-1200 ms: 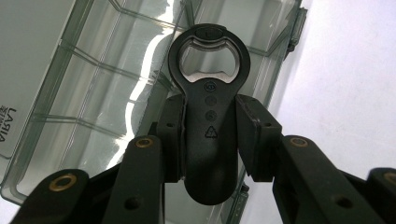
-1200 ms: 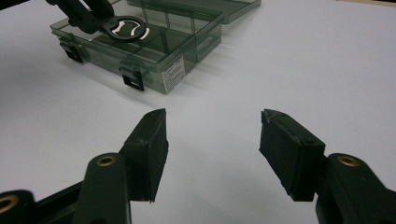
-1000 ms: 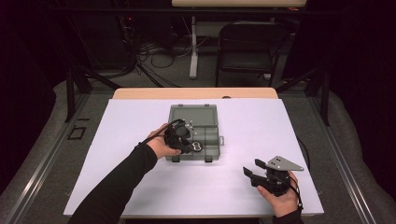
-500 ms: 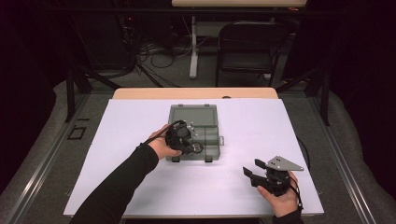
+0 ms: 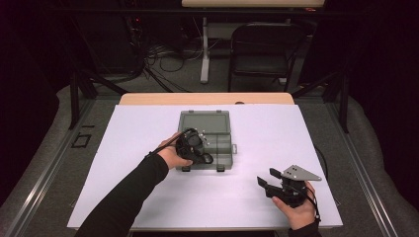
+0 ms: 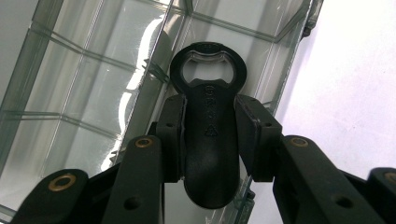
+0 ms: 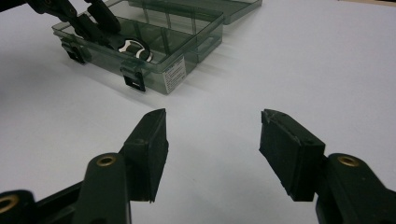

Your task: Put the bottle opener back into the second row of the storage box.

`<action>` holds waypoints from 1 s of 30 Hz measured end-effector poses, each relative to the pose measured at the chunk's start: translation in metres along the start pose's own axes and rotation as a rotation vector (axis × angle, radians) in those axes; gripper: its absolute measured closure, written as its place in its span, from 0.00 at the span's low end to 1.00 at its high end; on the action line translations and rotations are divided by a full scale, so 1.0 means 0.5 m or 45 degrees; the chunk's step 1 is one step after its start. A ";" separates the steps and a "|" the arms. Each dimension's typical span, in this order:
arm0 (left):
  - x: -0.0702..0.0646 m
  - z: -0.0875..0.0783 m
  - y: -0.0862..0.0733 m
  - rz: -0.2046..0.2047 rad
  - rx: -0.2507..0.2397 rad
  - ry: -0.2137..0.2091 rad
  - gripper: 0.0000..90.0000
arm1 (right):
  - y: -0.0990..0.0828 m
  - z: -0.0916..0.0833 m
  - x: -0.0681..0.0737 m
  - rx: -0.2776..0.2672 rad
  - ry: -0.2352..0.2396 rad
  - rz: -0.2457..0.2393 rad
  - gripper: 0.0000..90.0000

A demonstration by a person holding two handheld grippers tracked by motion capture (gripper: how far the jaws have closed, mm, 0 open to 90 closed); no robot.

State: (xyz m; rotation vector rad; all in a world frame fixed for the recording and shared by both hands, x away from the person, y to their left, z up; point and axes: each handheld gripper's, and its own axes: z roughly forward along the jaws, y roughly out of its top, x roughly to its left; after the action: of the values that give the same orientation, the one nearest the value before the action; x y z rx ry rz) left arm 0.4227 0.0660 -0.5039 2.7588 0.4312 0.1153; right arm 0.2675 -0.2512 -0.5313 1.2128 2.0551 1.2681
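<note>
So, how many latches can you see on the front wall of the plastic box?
2. One latch is at the front wall's left end, beside the left claw holding the bottle opener; the other latch is at its right end. The box is open.

White sheet (image 5: 148, 197) spread over a pale wooden desk (image 5: 148, 98), wood showing as a strip along the far edge. Grey carpet (image 5: 44, 163) beneath and on both sides, edged by metal rails (image 5: 363, 182) running toward the dark rear. Small square of black tape (image 5: 80, 141) marked on the floor at left. Beyond the desk, a black folding chair (image 5: 262, 47) beside a white post (image 5: 204, 49) carrying a second tabletop (image 5: 247, 3) at the upper edge. Tangle of cables (image 5: 163, 57) on the floor near dark equipment. Black surroundings left, right and behind; bright, even light on the sheet alone.
</note>
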 end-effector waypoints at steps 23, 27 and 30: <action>-0.004 -0.072 -0.030 -0.132 -0.149 0.065 0.55 | 0.000 0.004 0.004 0.010 0.000 -0.001 0.45; -0.007 -0.082 -0.042 -0.152 -0.173 0.062 0.55 | 0.000 0.006 0.004 0.013 -0.002 -0.006 0.45; -0.012 -0.089 -0.054 -0.184 -0.217 0.058 0.55 | -0.001 0.007 0.005 0.020 -0.001 -0.007 0.45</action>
State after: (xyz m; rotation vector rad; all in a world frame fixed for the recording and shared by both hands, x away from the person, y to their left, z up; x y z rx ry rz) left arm 0.4037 0.1028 -0.4717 2.5535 0.6018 0.1711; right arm 0.2685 -0.2473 -0.5330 1.2136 2.0703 1.2515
